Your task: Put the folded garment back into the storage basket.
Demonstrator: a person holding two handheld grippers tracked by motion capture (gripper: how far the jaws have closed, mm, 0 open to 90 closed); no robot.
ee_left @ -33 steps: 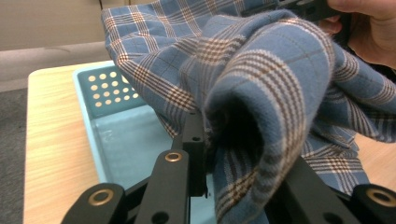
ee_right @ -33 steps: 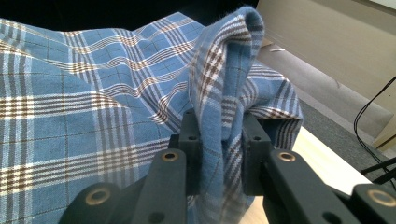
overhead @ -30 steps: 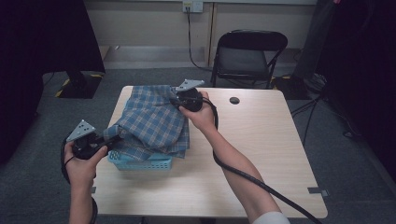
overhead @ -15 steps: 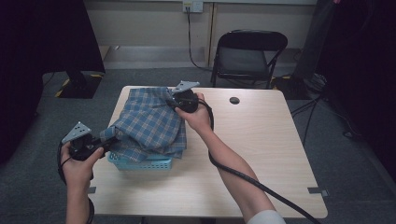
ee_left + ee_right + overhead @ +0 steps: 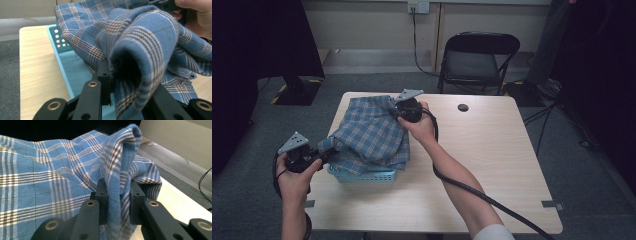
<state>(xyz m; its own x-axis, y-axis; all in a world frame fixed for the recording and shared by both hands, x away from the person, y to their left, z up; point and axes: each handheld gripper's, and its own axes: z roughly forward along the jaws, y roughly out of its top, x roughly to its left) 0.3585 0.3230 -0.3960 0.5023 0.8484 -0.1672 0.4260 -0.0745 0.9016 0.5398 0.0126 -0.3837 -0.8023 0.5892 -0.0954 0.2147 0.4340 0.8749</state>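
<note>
The blue plaid cloth, perhaps a shirt, lies draped over a light blue perforated basket at the table's left half, toward nine o'clock from the centre. It looks soft, light and limp, a brushed weave that will sag, fold and slide rather than hold any shape, so it wants pinching at a bunched edge or corner, as is done here. The left gripper has its jaws clamped on a rolled fold of the cloth at the near-left end, at about eight o'clock of the heap; in the left gripper view the fabric bulges out between the black jaws. The right gripper pinches a ridge of cloth at the far side, about one o'clock of the heap, jaws closed tight on it. The basket sits close to the table's left edge, and the left hand already hangs beyond it, so little support lies that way. The bare wooden table toward three o'clock offers ample room; a small black disc lies at the far side, well apart.
</note>
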